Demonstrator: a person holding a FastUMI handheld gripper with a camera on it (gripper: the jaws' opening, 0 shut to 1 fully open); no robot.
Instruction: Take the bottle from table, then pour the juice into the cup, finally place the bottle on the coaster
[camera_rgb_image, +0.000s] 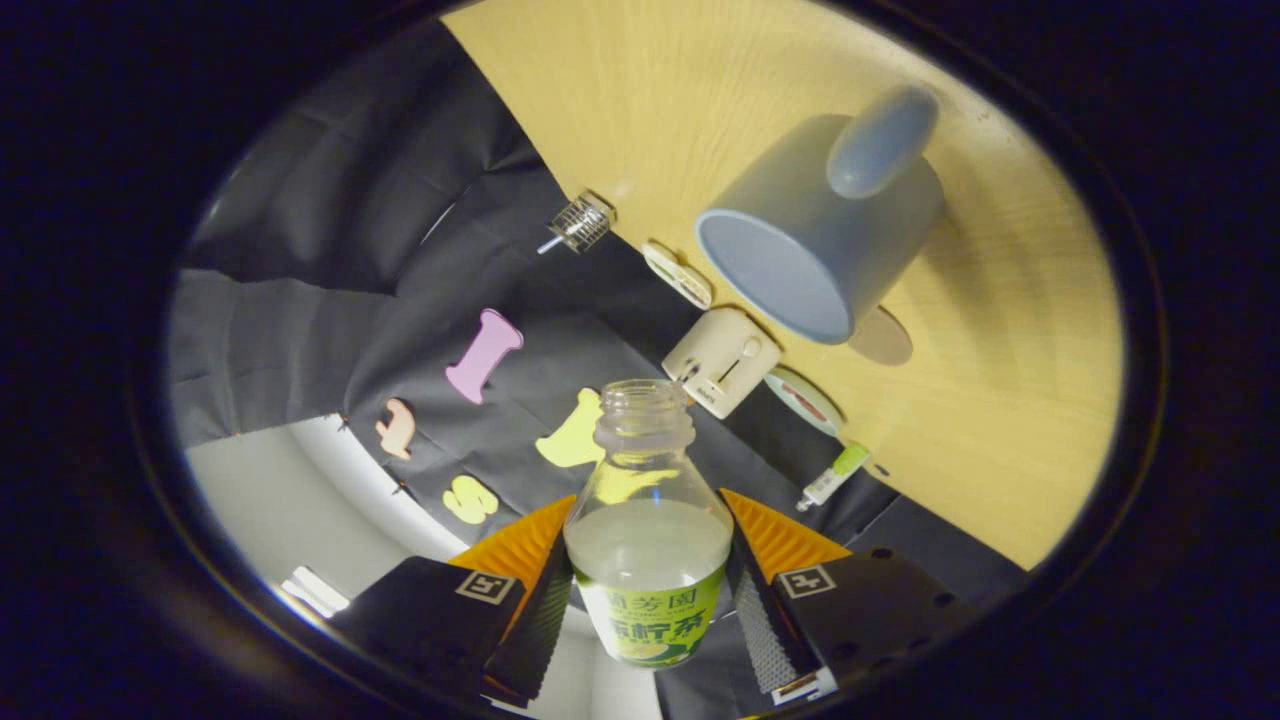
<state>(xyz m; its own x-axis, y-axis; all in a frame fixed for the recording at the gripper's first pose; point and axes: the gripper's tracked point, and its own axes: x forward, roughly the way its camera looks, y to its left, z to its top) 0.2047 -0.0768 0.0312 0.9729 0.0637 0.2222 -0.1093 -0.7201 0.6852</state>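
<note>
The bottle (648, 520) is pinched between the two fingers of the gripper (648, 600), both pressed against its labelled lower body. The cap is off; the open mouth points away from the fingers. Pale juice is seen filling roughly the lower half, its surface level across the bottle.

The whole view is rolled steeply, so the table (1000, 300) appears tilted. This is judged to mean the gripper is being rotated to tip the bottle toward the cup (820, 230). The cup stands on the table beyond the bottle's mouth, its opening facing the camera and its handle on the far side. No stream is seen between mouth and cup, so pouring is judged not yet begun, or only about to begin.

A round tan coaster (882, 338) lies on the table just beside the cup's base, partly hidden by it. It is kept close, presumably so the bottle can be set down with little travel.

A cream toaster (722, 362) and other small objects line the table edge near the cloth wall.
</note>
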